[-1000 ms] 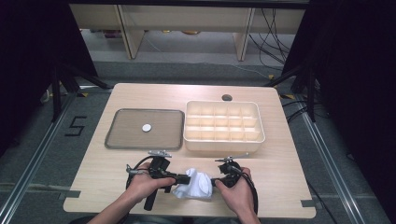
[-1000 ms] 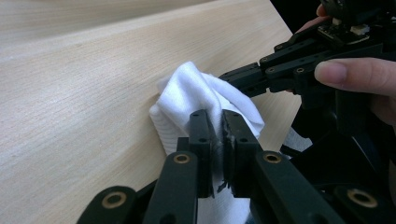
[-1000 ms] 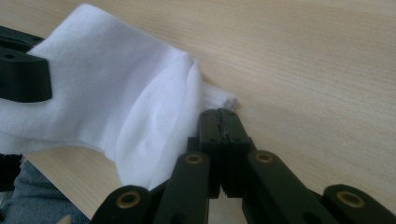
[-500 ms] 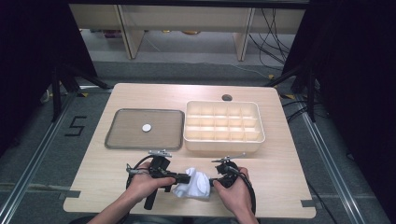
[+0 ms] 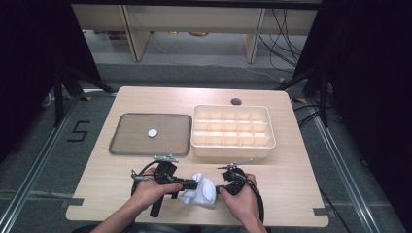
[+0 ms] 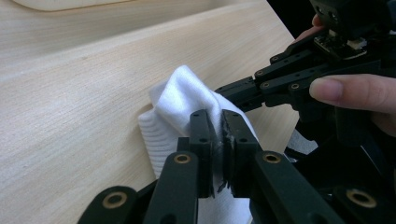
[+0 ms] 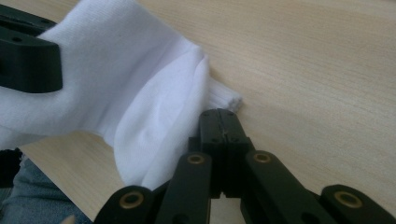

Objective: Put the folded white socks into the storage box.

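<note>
A crumpled white cloth (image 5: 201,192) with a ribbed edge (image 7: 224,99) lies near the table's front edge, between both hands. My left gripper (image 5: 193,184) comes in from the left and is shut on a fold of the cloth (image 6: 187,93), pinched between its jaws (image 6: 218,135). From the right, my right gripper (image 5: 218,188) has its jaws pressed together at the ribbed edge (image 7: 223,119). In the left gripper view the right gripper (image 6: 280,79) reaches into the cloth from the far side, with a thumb (image 6: 350,91) on it.
A grey flat tray (image 5: 165,141) with a small white disc (image 5: 152,132) sits at the left middle. A beige box (image 5: 233,150) with several compartments stands to its right. A cable hole (image 5: 236,101) lies behind the box. The front edge is close under the hands.
</note>
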`<state>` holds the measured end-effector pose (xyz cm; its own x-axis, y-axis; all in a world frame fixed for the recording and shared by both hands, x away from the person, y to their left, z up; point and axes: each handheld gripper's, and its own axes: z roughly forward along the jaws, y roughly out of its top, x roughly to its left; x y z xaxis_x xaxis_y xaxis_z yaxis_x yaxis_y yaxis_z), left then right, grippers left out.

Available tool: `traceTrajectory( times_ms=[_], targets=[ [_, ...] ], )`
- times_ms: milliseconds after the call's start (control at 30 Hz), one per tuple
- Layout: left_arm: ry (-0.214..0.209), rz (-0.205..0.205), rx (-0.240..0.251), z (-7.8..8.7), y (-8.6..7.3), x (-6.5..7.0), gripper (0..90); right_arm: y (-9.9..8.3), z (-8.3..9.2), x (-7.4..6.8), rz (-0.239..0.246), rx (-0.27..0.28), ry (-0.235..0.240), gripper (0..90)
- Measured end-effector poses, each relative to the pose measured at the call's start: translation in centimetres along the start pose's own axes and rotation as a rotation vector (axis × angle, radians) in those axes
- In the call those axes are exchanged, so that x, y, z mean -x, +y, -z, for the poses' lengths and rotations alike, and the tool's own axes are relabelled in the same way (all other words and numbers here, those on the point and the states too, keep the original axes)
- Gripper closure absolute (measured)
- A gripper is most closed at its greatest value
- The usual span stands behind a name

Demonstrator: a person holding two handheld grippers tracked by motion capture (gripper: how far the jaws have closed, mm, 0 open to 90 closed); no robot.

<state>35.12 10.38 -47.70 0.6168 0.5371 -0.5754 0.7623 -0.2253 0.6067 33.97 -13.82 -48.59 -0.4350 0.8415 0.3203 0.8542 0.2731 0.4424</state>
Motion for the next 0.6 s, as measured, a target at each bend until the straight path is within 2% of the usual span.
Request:
traceTrajectory(
  times_ms=[67,100,167,200,300,333,367,400,533,567,600],
  targets=[
    [0.001,-0.003,0.001,0.00,0.04,-0.02,83.0,0.03,-0.03,-0.07,0.004,-0.001,0.002,90.0],
    [0.001,-0.002,0.002,0.00,0.06,-0.04,83.0,0.10,-0.04,-0.15,-0.008,-0.008,0.008,90.0],
    [0.003,0.000,0.003,0.00,0.08,-0.06,83.0,0.10,-0.19,-0.15,0.009,-0.010,-0.011,90.0],
    [0.004,0.002,0.005,0.00,0.08,-0.05,83.0,0.17,-0.16,-0.34,-0.011,-0.015,0.007,90.0],
    [0.005,0.003,0.006,0.02,0.11,-0.05,82.9,0.25,-0.22,-0.42,-0.008,-0.014,0.001,90.0],
    [0.006,0.003,0.007,0.03,0.12,-0.04,82.9,0.22,-0.32,-0.30,0.019,-0.006,0.001,90.0],
    [0.007,0.003,0.007,0.04,0.14,-0.03,83.0,0.26,-0.27,-0.44,0.000,-0.008,0.011,90.0],
    [0.009,-0.001,0.006,0.07,0.17,-0.04,82.9,0.23,-0.30,-0.47,0.001,-0.020,-0.004,90.0],
    [-0.003,-0.005,0.005,0.04,0.23,-0.10,83.0,0.38,-0.42,-0.63,-0.004,-0.017,-0.007,90.0],
    [0.020,-0.006,0.001,0.08,0.25,0.05,82.9,0.41,-0.47,-0.63,0.004,-0.015,-0.001,90.0],
    [0.019,-0.007,0.001,0.07,0.26,0.04,82.9,0.40,-0.42,-0.68,-0.002,-0.018,0.003,90.0]
  ],
)
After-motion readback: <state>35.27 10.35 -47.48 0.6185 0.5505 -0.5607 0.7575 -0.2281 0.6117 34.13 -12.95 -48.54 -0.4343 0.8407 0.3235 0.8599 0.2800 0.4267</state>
